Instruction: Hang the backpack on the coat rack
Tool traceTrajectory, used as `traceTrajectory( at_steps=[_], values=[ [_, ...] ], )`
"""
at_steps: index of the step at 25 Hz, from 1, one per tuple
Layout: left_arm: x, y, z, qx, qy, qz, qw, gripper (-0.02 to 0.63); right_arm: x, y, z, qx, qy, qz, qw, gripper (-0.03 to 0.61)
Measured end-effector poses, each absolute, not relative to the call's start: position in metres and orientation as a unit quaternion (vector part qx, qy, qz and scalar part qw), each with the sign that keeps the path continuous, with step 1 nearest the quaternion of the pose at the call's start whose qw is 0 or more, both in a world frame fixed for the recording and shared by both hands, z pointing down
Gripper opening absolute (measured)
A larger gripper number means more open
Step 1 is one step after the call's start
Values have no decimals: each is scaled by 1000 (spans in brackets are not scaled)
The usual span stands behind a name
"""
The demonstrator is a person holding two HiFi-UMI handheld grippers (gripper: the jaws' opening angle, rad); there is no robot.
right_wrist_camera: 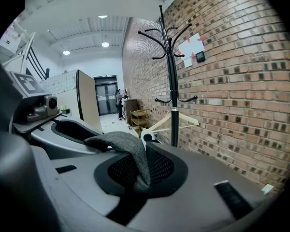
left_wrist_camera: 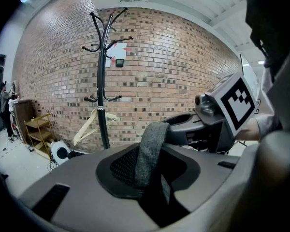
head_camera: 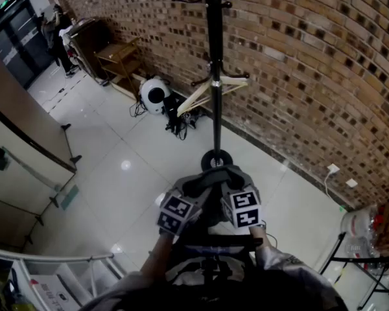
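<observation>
The black coat rack point(head_camera: 214, 76) stands by the brick wall straight ahead, its round base point(head_camera: 216, 159) on the white floor; it also shows in the left gripper view point(left_wrist_camera: 102, 81) and the right gripper view point(right_wrist_camera: 171, 71). A grey backpack strap point(head_camera: 211, 175) loops between my two grippers, close in front of the base. My left gripper point(head_camera: 191, 190) is shut on one end of the strap point(left_wrist_camera: 152, 144). My right gripper point(head_camera: 236, 185) is shut on the other end point(right_wrist_camera: 130, 153). The backpack's dark body point(head_camera: 207, 264) hangs below the grippers, mostly hidden.
A wooden hanger point(head_camera: 207, 91) hangs on the rack's lower hooks. A white round device point(head_camera: 154, 94) with cables and a wooden shelf point(head_camera: 120, 57) sit along the wall to the left. A partition point(head_camera: 26, 128) stands at left, a black stand point(head_camera: 356, 264) at lower right.
</observation>
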State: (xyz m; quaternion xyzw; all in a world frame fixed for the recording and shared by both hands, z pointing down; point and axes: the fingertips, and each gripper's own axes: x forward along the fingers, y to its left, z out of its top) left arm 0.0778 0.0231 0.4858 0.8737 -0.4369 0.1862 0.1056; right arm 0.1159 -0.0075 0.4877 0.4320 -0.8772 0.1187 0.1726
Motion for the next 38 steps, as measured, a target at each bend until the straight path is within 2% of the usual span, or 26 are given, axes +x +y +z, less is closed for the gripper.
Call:
traceTrajectory(
  at_steps=[6, 38],
  values=[
    [64, -6, 483, 873, -433, 202, 98, 123, 103, -39, 484, 442, -875, 124, 156, 41],
    [-52, -221, 434, 930, -325, 173, 25, 123, -8, -236, 440, 553, -811, 100, 160, 41]
  ],
)
